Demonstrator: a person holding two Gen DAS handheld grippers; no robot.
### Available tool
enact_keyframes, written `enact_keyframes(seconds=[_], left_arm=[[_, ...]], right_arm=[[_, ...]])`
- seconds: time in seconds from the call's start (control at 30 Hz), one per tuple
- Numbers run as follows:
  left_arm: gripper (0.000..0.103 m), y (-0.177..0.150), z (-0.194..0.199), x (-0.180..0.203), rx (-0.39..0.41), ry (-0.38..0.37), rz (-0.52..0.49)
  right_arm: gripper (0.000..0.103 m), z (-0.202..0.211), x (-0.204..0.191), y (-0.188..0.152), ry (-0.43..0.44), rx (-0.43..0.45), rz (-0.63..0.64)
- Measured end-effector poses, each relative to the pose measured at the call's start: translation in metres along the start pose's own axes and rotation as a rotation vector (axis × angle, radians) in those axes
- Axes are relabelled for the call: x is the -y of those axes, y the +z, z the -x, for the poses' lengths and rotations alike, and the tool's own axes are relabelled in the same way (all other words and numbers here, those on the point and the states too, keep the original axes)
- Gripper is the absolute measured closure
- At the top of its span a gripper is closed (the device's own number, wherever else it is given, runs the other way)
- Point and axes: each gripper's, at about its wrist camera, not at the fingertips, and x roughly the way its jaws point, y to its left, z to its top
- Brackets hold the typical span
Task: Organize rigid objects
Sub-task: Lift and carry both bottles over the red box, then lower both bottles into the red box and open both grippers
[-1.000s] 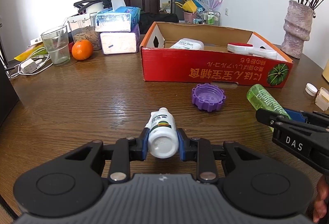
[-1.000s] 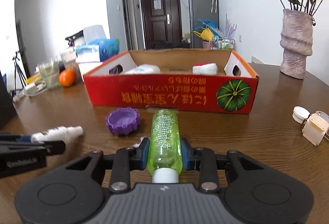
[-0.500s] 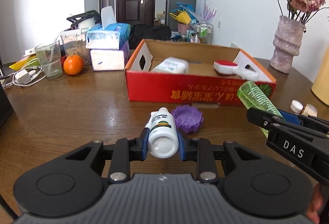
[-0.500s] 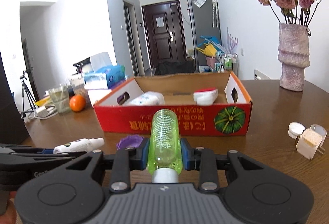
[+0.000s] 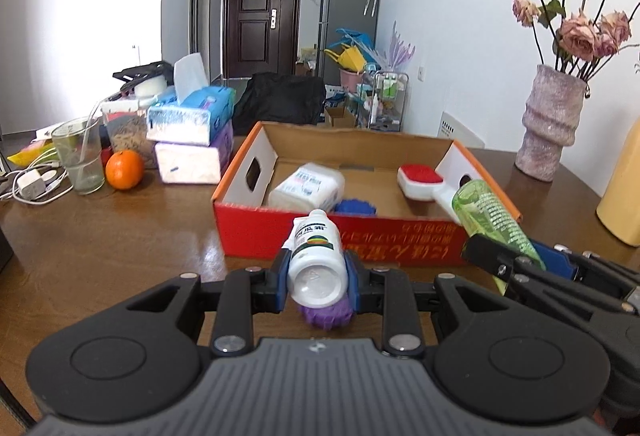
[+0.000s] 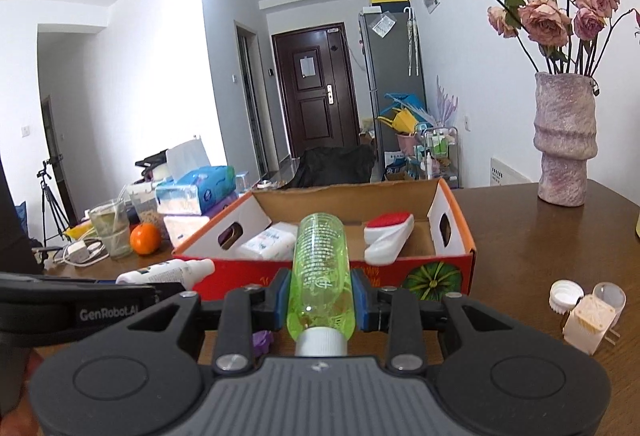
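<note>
My left gripper [image 5: 316, 276] is shut on a white pill bottle [image 5: 316, 260] and holds it in the air just short of the red cardboard box [image 5: 340, 236]. My right gripper [image 6: 320, 300] is shut on a clear green bottle [image 6: 320, 268], its white cap towards me, also raised before the box [image 6: 440, 268]. The green bottle shows at the right of the left wrist view [image 5: 492, 215]; the white bottle shows at the left of the right wrist view [image 6: 168, 272]. A purple lid [image 5: 326, 316] lies on the table under the left gripper.
The box holds a white packet [image 5: 308, 187], a blue lid [image 5: 354, 207] and a red-and-white brush [image 5: 420, 181]. A vase of roses [image 5: 552, 123] stands at the right. A white cap [image 6: 566, 294] and plug [image 6: 588, 322] lie right. Tissue packs [image 5: 192, 139], orange [image 5: 124, 163] and glass [image 5: 80, 159] stand left.
Both grippers have risen and moved forward towards the box with their bottles. The purple lid now lies beneath the left gripper, and the box's inside shows more.
</note>
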Motion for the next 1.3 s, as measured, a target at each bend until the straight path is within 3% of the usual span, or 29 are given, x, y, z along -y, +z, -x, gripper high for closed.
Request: enact_keyframes(seconds=[0.6, 1.3], left_arm=[[0.074, 0.041, -0.051, 0.015, 0.026, -0.023, 0.076], [0.074, 0.075, -0.117, 0.016, 0.012, -0.011, 0.08]], right_arm=[[0.073, -0.045, 0.018, 0.025, 0.005, 0.018, -0.046], [0.073, -0.111, 0.036, 0.052, -0.003, 0.018, -0.04]])
